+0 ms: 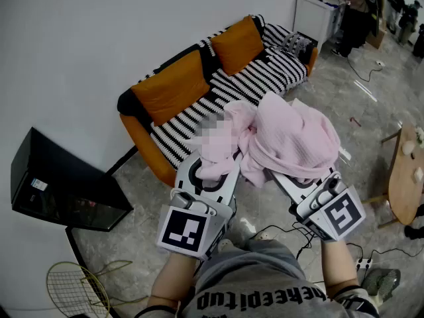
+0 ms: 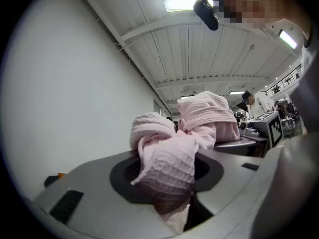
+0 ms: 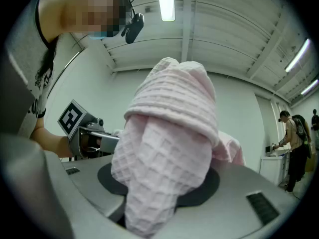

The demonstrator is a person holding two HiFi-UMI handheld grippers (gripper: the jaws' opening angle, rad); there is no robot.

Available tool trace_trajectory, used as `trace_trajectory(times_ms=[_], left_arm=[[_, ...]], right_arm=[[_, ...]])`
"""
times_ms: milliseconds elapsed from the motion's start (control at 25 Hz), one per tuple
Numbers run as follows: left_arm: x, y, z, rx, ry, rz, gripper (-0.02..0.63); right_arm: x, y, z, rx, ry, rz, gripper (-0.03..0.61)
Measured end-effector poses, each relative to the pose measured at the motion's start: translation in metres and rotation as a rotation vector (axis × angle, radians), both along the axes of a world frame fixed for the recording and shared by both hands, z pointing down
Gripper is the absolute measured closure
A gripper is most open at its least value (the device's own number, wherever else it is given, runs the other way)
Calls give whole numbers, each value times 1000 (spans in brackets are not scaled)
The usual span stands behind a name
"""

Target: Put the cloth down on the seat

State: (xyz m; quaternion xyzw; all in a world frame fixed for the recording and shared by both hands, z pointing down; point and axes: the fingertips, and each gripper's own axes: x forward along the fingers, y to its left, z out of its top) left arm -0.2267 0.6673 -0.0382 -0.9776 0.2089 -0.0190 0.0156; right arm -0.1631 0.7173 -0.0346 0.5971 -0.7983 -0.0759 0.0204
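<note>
A pink waffle-weave cloth (image 1: pixel 291 141) is bunched up in the air between both grippers, in front of the sofa. My left gripper (image 1: pixel 215 163) is shut on one end of it, and that fold (image 2: pixel 169 158) fills the gap between its jaws. My right gripper (image 1: pixel 295 177) is shut on the other end, where a thick roll of cloth (image 3: pixel 167 153) rises from its jaws. The sofa seat (image 1: pixel 252 81), covered in black-and-white stripes, lies just beyond and below the cloth. Both grippers point upward, toward the ceiling.
Two orange cushions (image 1: pixel 175 85) (image 1: pixel 237 44) lean on the sofa back. A black box (image 1: pixel 59 184) and a racket (image 1: pixel 73 287) sit at the left. A wooden table (image 1: pixel 404 174) stands at the right; cables and a power strip (image 1: pixel 364 265) lie on the floor. A person (image 1: pixel 358 12) stands far back.
</note>
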Motion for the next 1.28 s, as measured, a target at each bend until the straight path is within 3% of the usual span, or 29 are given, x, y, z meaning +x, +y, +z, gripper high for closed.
trace_trajectory(times_ms=[720,920,1040,1280], left_arm=[[30,0,-1,41,37,-31,439],[66,11,6,34,18,-56,439],[64,7,14,6,-17,-69,439],[66,-18,19,14,-9,-84,439]], right_arm=[[31,2,6,-5,-2,-26,350],[68,10,13,-2,-17,-56,348],[68,3,14,8,-47,-70,348],[70,-24,18,7,-78,-79,348]])
